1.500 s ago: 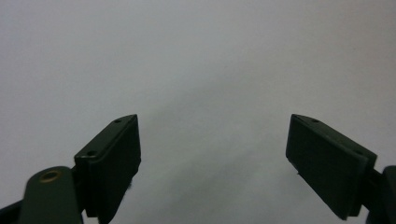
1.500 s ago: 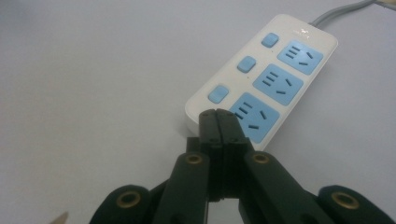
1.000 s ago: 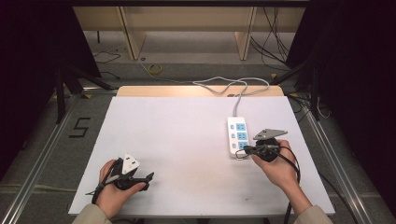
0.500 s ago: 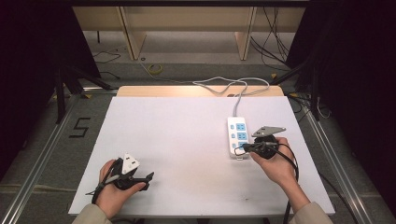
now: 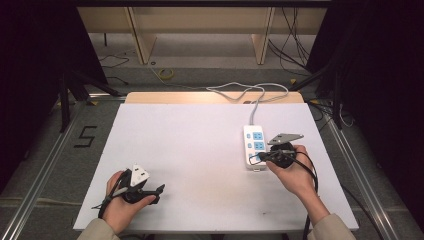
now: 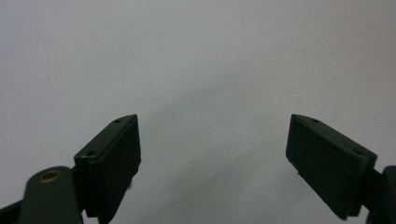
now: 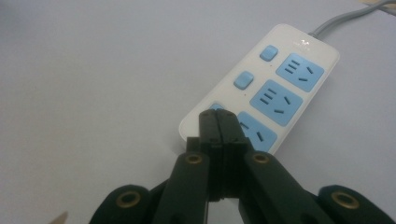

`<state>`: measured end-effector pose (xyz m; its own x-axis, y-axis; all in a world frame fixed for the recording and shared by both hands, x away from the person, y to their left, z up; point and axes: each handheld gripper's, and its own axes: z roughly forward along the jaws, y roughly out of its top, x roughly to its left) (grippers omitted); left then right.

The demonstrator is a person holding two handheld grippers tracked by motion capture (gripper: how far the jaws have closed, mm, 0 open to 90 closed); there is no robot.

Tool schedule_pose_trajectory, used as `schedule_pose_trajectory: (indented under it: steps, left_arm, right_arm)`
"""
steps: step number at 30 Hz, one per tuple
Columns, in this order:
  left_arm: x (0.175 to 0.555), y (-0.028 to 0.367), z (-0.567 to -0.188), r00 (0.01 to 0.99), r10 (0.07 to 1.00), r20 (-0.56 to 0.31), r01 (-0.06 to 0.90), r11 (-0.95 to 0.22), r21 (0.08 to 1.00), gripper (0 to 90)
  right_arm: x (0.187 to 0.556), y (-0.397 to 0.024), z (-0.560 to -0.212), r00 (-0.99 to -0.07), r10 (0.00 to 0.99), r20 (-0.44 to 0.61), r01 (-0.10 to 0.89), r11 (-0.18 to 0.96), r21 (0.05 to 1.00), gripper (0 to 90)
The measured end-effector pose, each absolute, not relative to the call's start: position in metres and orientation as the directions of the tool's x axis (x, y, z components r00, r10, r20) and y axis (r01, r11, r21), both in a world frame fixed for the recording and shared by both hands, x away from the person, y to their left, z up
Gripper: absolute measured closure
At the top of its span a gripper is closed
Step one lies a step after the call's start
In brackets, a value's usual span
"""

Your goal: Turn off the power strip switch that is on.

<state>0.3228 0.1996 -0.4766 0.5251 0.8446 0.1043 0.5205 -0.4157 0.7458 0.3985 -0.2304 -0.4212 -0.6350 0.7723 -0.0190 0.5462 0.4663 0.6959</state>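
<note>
Nothing on the table had shifted since the earlier frames; both hands sat where they had been, and the right gripper remained at the near end of the strip.

Left to right: the left gripper [image 5: 159, 189] rested near the front-left corner of the white table [image 5: 190, 150], well apart from the work. In the left gripper view its jaws stood wide apart with bare table between them, holding nothing.

The white plastic power strip with three blue sockets and three small blue rocker switches [image 5: 254, 145] lay flat right of centre, long axis running away from the person, its grey cable [image 5: 252, 95] trailing off the far edge.

The right gripper [image 7: 218, 122] was fully closed, jaws pressed together with nothing between them. In the right gripper view the joined tips sat over the strip's near end, at the nearest blue switch [image 7: 215, 107], which they partly hid; contact could not be confirmed from the pictures. The middle and far switches were clear of the tips.

Handling judgement: rigid moulded shell, light, smooth and probably slippery on this tabletop, so a sideways push on a switch could slide the whole strip. Not fragile. If it must be held, the long side walls across the narrow width look like the best grip; the cable is soft and would drag. For the switch, a straight downward press with closed tips looks apt.
</note>
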Motion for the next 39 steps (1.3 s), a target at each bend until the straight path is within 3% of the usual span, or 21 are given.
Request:
schedule_pose_trajectory:
  steps: [39]
  left_arm:
    - [0.323,0.2,-0.476,0.525,0.844,0.108,0.517,-0.418,0.747,17.7]
  right_arm:
    - [0.411,-0.223,-0.419,-0.635,0.772,-0.022,0.559,0.479,0.677,90.0]
